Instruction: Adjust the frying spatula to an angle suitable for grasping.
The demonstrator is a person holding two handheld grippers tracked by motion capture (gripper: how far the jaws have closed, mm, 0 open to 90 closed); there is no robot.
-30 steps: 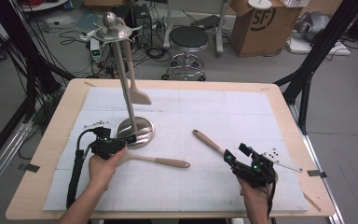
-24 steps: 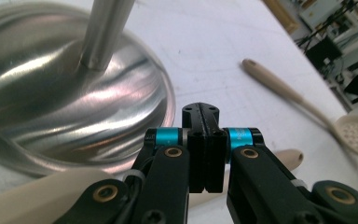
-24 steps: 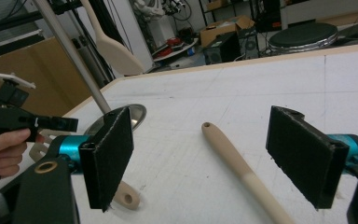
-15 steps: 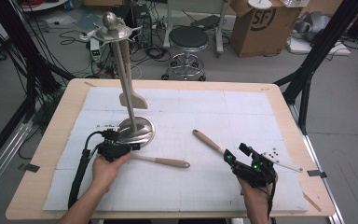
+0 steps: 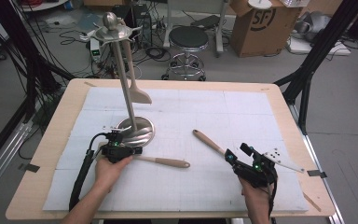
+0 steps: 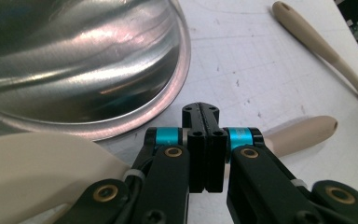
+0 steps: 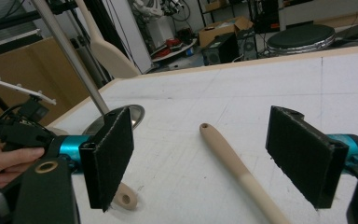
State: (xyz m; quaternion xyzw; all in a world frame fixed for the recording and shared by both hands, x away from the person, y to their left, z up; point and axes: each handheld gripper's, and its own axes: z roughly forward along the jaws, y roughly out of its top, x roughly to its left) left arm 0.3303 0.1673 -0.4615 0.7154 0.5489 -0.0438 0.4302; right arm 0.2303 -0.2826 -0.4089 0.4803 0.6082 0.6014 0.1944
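A steel stand [image 5: 127,88] rises from a round base [image 5: 142,133], and a pale spatula [image 5: 137,91] hangs from its top. A wooden utensil [image 5: 168,162] lies flat just in front of the base. My left gripper [image 5: 136,150] is shut over that utensil's neck, with nothing between the jaws. In the left gripper view the closed jaws [image 6: 204,114] sit above the utensil [image 6: 303,133], beside the base [image 6: 98,70]. A second wooden utensil [image 5: 208,140] lies at centre right. My right gripper [image 5: 237,153] is open, its jaws [image 7: 205,158] either side of that handle [image 7: 242,172].
A white mat [image 5: 205,112] covers most of the wooden table [image 5: 65,112]. Cables trail from both grippers toward the near edge. Beyond the far edge stand a black stool [image 5: 188,39] and a cardboard box [image 5: 256,23] on the floor.
My left hand has slid right and sunk a little, bringing its shut gripper closer to the stand's base over the utensil. The right hand has stayed still.
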